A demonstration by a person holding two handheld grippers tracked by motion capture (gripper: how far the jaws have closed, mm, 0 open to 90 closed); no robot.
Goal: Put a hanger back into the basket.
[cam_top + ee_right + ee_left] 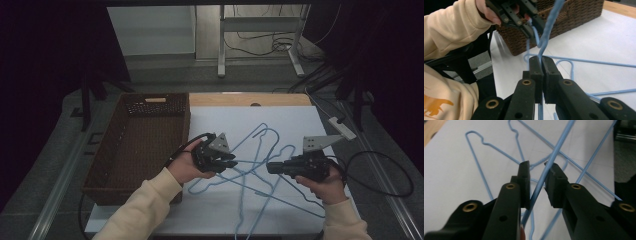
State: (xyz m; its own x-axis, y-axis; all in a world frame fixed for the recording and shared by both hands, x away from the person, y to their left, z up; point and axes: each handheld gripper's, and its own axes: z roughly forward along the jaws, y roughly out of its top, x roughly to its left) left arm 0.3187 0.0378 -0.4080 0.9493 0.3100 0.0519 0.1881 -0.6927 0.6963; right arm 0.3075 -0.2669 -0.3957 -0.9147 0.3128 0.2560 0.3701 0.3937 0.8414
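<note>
At the far left of the high view the basket [140, 145] stands open on the surface [300, 125], its near right corner just beside the left gripper [231, 161]. That gripper points toward three o'clock, across the white sheet, into the tangle of blue wire hangers [257, 172]. In the left gripper view one hanger wire [544, 177] runs slantwise between the jaws, from about seven o'clock up to one o'clock. The jaws stand narrowly apart around it; the right-hand pad seems to touch the wire near its tip, while a gap shows at the left pad, so I would not call it a grip yet. More hangers [486, 147] lie flat on the sheet beyond, toward eleven o'clock.

Further right, the right gripper [270, 167] points toward nine o'clock, facing the left one, the two near each other. In the right gripper view its jaws are pressed together on a hanger wire [547, 27], which rises from the tips toward twelve o'clock, straight at the left gripper [531, 28] in front of the basket [574, 15].

The next move likely turns on this: the wire's long axis runs between the two grippers, the right end is pinched, and the left jaws need only finish closing where the wire crosses them
</note>
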